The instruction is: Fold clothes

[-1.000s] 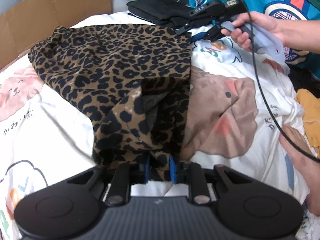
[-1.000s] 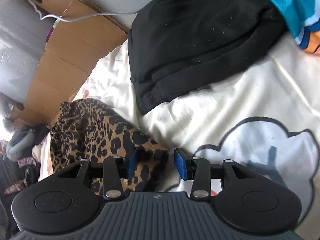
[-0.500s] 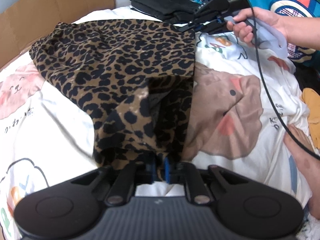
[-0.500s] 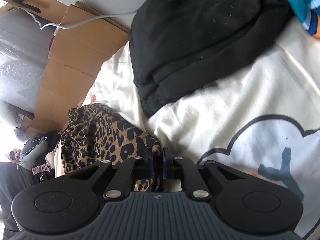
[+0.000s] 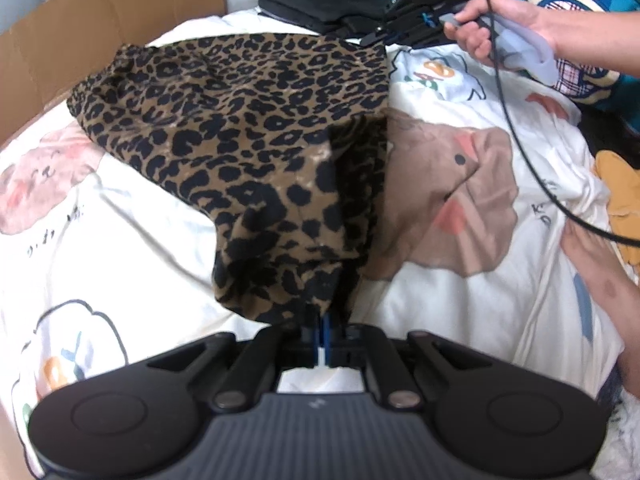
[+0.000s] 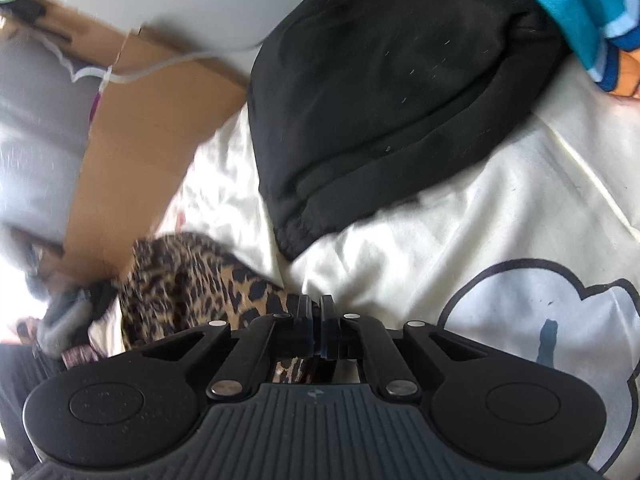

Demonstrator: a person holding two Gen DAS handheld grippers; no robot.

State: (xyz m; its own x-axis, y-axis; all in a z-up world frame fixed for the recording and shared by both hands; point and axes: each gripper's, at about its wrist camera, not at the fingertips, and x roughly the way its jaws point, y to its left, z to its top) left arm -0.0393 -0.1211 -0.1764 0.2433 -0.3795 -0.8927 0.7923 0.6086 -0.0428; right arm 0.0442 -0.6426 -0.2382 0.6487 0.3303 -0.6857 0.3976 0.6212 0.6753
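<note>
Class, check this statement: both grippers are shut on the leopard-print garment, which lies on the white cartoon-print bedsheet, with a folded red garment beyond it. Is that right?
One detail is wrong: the folded garment beyond is black, not red, as the right wrist view shows. The rest holds: left gripper and right gripper are shut on the leopard-print garment, lying on the white cartoon-print bedsheet.

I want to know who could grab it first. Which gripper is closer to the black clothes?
The right one. The right gripper pinches the leopard garment's far corner, right next to the black clothes. The left gripper holds the near edge, a whole garment away.
</note>
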